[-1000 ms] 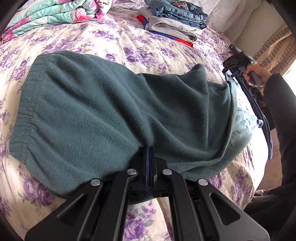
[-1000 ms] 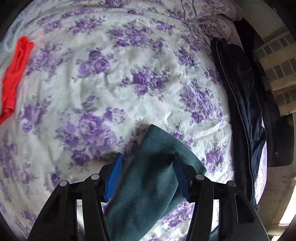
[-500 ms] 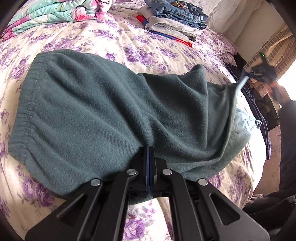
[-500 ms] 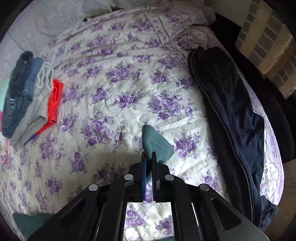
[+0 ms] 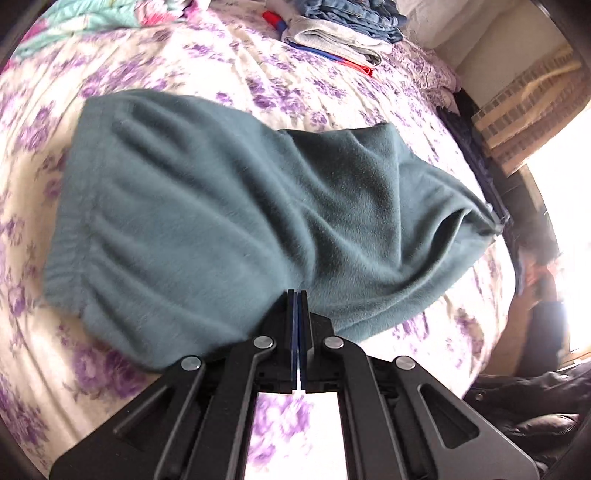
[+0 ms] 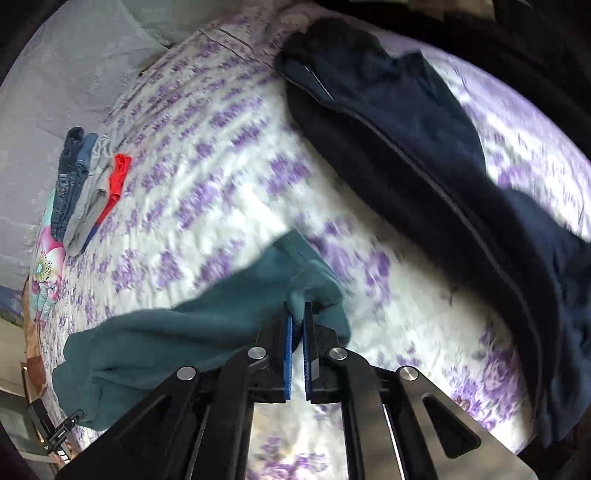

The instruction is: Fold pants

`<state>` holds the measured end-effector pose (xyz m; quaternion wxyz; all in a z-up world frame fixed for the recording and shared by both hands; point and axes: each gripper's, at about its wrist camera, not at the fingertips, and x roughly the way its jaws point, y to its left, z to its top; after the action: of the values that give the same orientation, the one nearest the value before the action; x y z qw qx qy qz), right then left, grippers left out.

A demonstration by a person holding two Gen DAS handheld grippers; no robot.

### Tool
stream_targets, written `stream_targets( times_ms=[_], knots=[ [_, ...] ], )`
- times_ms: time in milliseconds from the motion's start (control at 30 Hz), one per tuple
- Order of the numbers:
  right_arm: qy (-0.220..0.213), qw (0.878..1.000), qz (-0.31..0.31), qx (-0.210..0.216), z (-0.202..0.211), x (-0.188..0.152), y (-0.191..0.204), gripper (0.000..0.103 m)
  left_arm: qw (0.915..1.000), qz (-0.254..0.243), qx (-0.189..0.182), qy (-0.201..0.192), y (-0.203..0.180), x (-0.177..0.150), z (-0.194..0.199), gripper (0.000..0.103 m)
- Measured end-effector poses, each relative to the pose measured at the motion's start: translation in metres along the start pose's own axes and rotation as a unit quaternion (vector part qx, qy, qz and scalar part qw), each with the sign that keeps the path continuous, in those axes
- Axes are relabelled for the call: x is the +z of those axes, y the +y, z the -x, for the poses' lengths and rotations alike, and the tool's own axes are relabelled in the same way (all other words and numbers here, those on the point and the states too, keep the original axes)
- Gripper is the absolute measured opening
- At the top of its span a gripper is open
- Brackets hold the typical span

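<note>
pants: teal fleece, spread across the bed, elastic waistband at left of left wrist view, legs running right toward the bed's edge; far end lifted off the bedspread, rumpled with long creases.
pants, right wrist view: leg end bunched and raised over the bed, rest trailing down-left.
left claw: clenched, blue pads pressed flat together at the near edge of the pants; fabric covers the tips, so probably pinching a thin layer, not certain.
right claw: clamped on a fold of the pants cuff, wad of teal fabric squeezed between the blue pads, small gap left between them.
right claw as seen from left wrist: at far right end of the pants, blurred and overexposed, detail unreadable.
folded stack: jeans on top, grey garment below, red and blue edges under that; at the far side of the bed, well apart from the pants. Same stack at left in right wrist view.
dark navy garment: lying long along the bed's right side, pale piping stripe down it, apart from the pants.
floral blanket: teal and pink, top-left corner of the bed.
image quality: motion blur in both views.
</note>
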<state>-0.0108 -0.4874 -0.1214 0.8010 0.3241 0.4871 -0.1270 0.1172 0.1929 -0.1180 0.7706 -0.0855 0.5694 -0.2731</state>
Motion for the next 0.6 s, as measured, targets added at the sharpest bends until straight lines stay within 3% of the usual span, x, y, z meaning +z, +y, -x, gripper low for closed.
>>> stream_targets(
  times_ms=[100, 167, 233, 300, 600],
  knots=[
    [-0.013, 0.998, -0.023, 0.059, 0.001, -0.006, -0.013, 0.007, 0.9997, 0.014, -0.018, 0.002, 0.007, -0.002, 0.003, 0.001],
    [-0.011, 0.996, -0.037, 0.078, 0.006, -0.007, -0.014, 0.018, 0.9995, 0.019, -0.024, 0.001, 0.008, -0.002, 0.001, 0.001],
    [-0.017, 0.996, -0.033, 0.082, 0.019, -0.011, -0.007, 0.041, 0.9996, 0.018, -0.023, -0.003, 0.009, -0.003, 0.001, 0.001],
    [-0.027, 0.997, -0.019, 0.069, 0.031, -0.016, 0.003, 0.054, 0.9995, 0.018, -0.026, -0.007, 0.010, -0.004, 0.000, 0.001],
    [-0.016, 0.999, -0.043, 0.022, 0.016, -0.004, -0.007, 0.054, 0.9991, 0.018, -0.037, -0.009, 0.012, -0.003, -0.001, 0.001]
  ],
)
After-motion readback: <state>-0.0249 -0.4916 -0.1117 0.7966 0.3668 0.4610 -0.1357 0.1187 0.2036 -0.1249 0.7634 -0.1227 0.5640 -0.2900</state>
